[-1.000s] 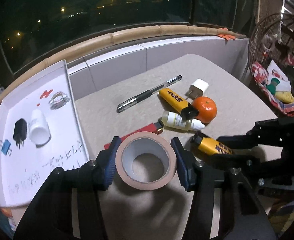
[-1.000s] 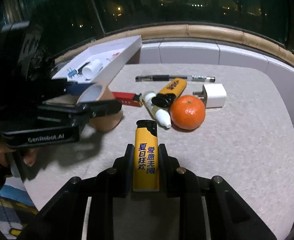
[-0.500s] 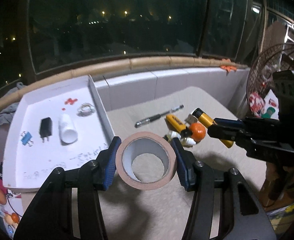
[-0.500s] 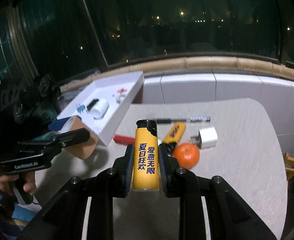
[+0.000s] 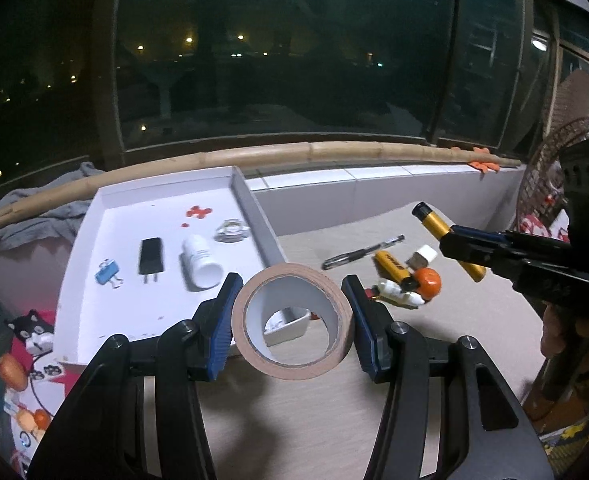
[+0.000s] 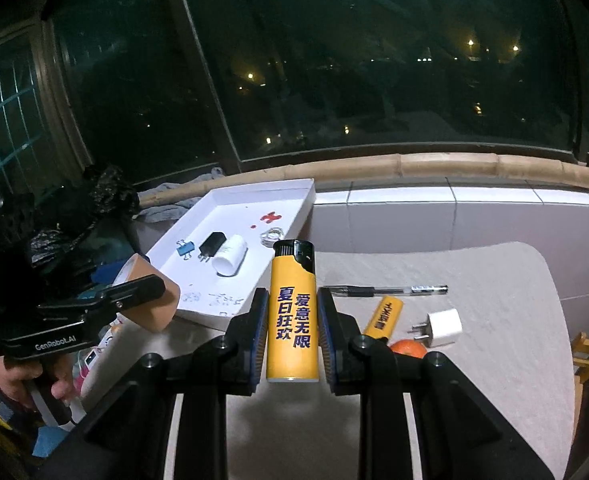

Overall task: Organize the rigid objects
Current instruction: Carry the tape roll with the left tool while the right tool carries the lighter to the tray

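The left tongs (image 5: 290, 320) clamp a tape roll (image 5: 292, 326) between blue pads (image 5: 224, 326), one pad on each side of the ring, the hole facing the camera; the roll is held clear above the bench (image 5: 314, 420). The right tongs (image 6: 292, 332) are closed on a yellow lighter (image 6: 293, 314), which stands upright between the pads with its black cap on top, also clear of the bench. Ahead and left of the left tongs lies a white tray (image 5: 94, 264), its near right corner visible through the roll's hole. In the tray lie a blue clip (image 5: 108, 278), a black plug (image 5: 151, 258), a white bottle (image 5: 200, 262) on its side and a small clear item (image 5: 231, 231) that cannot be identified. Ahead and right of the left tongs, on the bench, lie a pen (image 5: 362, 256), a second lighter (image 5: 392, 268), a white charger (image 5: 422, 256), an orange (image 5: 428, 282) and a small white bottle (image 5: 398, 296), the last four clustered and touching or nearly so. From the right tongs, the pen, second lighter, charger and orange lie ahead and right; the tray lies ahead and left. A hand (image 6: 34, 380) grips the left tool's handle.
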A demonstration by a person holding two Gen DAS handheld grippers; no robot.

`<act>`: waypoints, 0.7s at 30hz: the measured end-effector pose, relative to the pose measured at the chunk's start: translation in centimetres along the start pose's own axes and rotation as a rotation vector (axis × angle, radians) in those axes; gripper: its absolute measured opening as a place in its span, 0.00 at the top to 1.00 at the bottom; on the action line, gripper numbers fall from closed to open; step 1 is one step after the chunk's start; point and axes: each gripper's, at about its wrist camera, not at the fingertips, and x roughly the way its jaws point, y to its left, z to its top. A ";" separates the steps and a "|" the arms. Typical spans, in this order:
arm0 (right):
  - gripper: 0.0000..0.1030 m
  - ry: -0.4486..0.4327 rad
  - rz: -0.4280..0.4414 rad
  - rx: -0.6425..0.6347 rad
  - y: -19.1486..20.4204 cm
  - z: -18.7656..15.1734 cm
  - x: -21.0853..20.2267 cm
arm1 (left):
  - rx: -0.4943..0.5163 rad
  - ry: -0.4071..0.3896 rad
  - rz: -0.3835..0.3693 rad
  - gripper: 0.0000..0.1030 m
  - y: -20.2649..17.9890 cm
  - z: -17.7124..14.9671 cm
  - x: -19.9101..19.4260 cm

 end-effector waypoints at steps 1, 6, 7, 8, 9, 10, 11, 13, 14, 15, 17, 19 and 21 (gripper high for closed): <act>0.78 0.000 0.006 0.001 0.2 0.1 0.2 | -0.003 0.000 0.012 0.50 0.2 -0.1 -0.1; 0.78 0.008 0.024 -0.006 0.6 0.1 0.6 | -0.034 0.005 0.059 0.50 1.5 -0.4 -0.4; 0.78 0.008 0.025 -0.007 0.8 0.1 0.7 | -0.038 0.005 0.066 0.50 1.6 -0.5 -0.5; 0.78 0.010 0.028 -0.010 0.9 0.1 0.8 | -0.044 0.005 0.071 0.50 1.8 -0.5 -0.5; 0.78 0.010 0.029 -0.011 0.9 0.2 0.8 | -0.048 0.006 0.075 0.50 2.0 -0.5 -0.5; 0.78 0.010 0.031 -0.014 1.1 0.2 0.8 | -0.052 0.006 0.079 0.51 2.2 -0.6 -0.6; 0.78 0.010 0.032 -0.015 1.0 0.3 0.8 | -0.055 0.004 0.084 0.50 2.3 -0.7 -0.7; 0.78 0.008 0.033 -0.016 1.1 0.4 0.8 | -0.059 0.004 0.093 0.50 2.6 -0.8 -0.9; 0.78 0.007 0.035 -0.016 1.2 0.5 0.8 | -0.062 0.004 0.096 0.51 2.7 -0.9 -1.0; 0.78 0.007 0.036 -0.017 1.2 0.6 0.9 | -0.066 0.004 0.098 0.51 2.8 -0.9 -1.1; 0.78 0.005 0.040 -0.021 1.3 0.7 0.9 | -0.071 0.003 0.101 0.51 3.1 -1.0 -1.2; 0.78 0.002 0.042 -0.026 1.4 0.9 1.0 | -0.077 0.000 0.104 0.50 3.4 -1.1 -1.4; 0.78 0.001 0.045 -0.033 1.7 1.0 1.1 | -0.083 -0.002 0.110 0.51 3.7 -1.1 -1.6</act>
